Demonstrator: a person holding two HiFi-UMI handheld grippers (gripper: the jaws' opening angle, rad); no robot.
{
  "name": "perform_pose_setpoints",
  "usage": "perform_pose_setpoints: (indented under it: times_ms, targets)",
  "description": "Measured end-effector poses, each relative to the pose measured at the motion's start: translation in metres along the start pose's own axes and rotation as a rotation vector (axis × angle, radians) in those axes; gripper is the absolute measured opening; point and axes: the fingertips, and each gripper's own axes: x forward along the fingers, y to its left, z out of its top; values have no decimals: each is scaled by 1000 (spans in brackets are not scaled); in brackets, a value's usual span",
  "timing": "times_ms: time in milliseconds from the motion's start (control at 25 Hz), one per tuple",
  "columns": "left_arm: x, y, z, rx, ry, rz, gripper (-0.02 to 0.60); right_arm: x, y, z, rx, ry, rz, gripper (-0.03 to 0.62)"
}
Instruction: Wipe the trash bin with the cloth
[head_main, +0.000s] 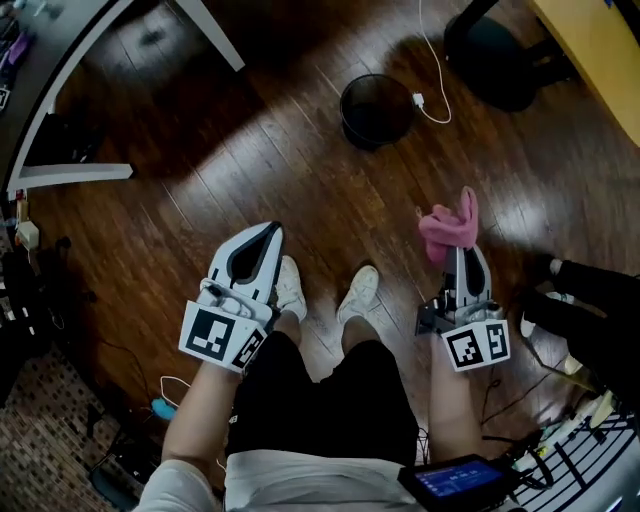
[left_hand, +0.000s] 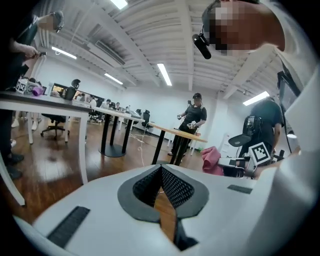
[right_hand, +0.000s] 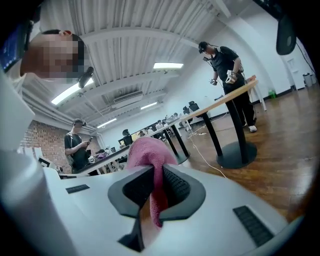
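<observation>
A small black trash bin (head_main: 377, 108) stands upright on the wood floor, well ahead of both grippers. My right gripper (head_main: 461, 254) is shut on a pink cloth (head_main: 449, 228), which bunches above the jaw tips; in the right gripper view the pink cloth (right_hand: 149, 159) hangs pinched between the black pads. My left gripper (head_main: 262, 238) is held over the floor at the left, shut with nothing between its jaws (left_hand: 161, 176). From the left gripper view the pink cloth (left_hand: 212, 160) shows at the right.
A white cable (head_main: 432, 72) with a plug lies beside the bin. A black pedestal table base (head_main: 497, 58) sits at the upper right, white table legs (head_main: 80, 172) at the upper left. My white shoes (head_main: 357, 294) are between the grippers. People stand at desks in the room.
</observation>
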Motion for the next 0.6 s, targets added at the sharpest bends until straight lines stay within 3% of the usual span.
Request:
perform_pose_setpoints:
  times_ms: [240,440,600]
  targets:
    - [-48,-24,92,28,-77,30,11,-33,52,87,-94,-32,25,44]
    - [-96,-61,168,46,-108,-24,11,-85,103,154,-128,-28,12,44]
    - [-115,-77,252,108,-198,-65,11,-103,136,221,-190,-102,11,44]
